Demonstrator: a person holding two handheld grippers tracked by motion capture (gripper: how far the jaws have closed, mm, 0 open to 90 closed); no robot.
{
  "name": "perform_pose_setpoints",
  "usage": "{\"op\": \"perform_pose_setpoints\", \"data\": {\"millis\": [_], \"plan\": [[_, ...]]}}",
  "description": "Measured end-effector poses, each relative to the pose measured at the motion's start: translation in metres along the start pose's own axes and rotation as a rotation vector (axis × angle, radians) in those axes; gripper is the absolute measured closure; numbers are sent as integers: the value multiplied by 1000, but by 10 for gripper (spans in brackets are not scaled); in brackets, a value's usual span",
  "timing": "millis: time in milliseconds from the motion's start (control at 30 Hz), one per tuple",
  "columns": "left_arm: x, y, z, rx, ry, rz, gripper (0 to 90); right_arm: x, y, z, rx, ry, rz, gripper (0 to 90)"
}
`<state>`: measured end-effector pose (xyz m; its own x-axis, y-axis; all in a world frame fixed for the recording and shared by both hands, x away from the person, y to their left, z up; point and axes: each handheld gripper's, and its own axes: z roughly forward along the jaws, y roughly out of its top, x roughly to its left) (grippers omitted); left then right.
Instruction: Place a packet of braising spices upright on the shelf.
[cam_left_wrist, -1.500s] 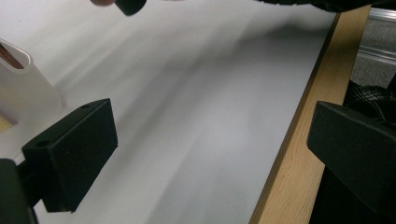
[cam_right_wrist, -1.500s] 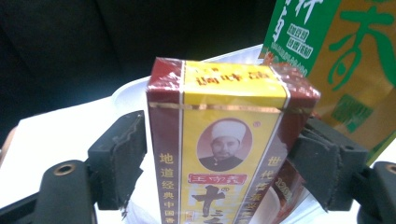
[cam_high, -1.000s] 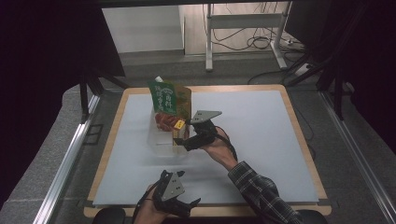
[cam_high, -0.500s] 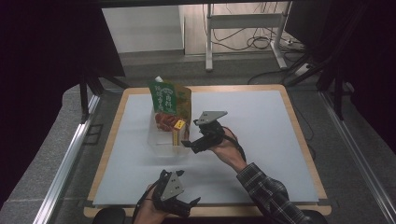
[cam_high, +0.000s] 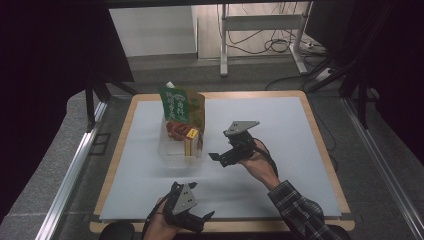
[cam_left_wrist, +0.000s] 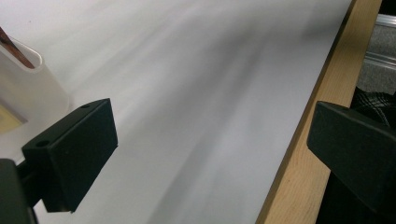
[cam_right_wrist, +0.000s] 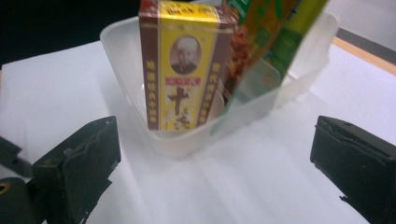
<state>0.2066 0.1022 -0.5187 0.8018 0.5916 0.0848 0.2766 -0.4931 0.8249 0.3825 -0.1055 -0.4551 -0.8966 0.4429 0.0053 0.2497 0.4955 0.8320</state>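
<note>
The yellow box (cam_right_wrist: 180, 65) stands upright inside the clear tub (cam_right_wrist: 196, 135), dead ahead of the right gripper (cam_high: 220, 159), whose jaws, just opened wide and empty, are probably nearer than the left gripper (cam_high: 192, 220), also wide.

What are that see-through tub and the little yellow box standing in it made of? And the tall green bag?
The tub looks like thin, frosted translucent plastic: the white table shows through its walls. The yellow box seems printed cardboard with a slight gloss, given its crisp folded edges. The green bag is probably glossy plastic film or foil; it stands stiffly and catches light.
</note>
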Motion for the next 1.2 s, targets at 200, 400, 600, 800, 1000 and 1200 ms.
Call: {"op": "perform_pose_setpoints", "data": {"millis": [200,400,600,800,1000,1200], "plan": [[0,0,1,-3,-1,-7,14,-3,-12,-11,4,-16,21,13],[1,-1,1,8,1,-4,14,-4,-21,-21,9,-30,34,13],[2,-1,1,14,4,-11,13,-8,-30,-34,11,-44,61,9],[5,-2,1,25,9,-39,12,-10,-38,-47,26,-51,83,8],[7,-3,1,35,8,-49,9,-11,-47,-57,36,-70,87,8],[9,-4,0,29,14,-65,8,-10,-57,-68,39,-78,101,8]]}}
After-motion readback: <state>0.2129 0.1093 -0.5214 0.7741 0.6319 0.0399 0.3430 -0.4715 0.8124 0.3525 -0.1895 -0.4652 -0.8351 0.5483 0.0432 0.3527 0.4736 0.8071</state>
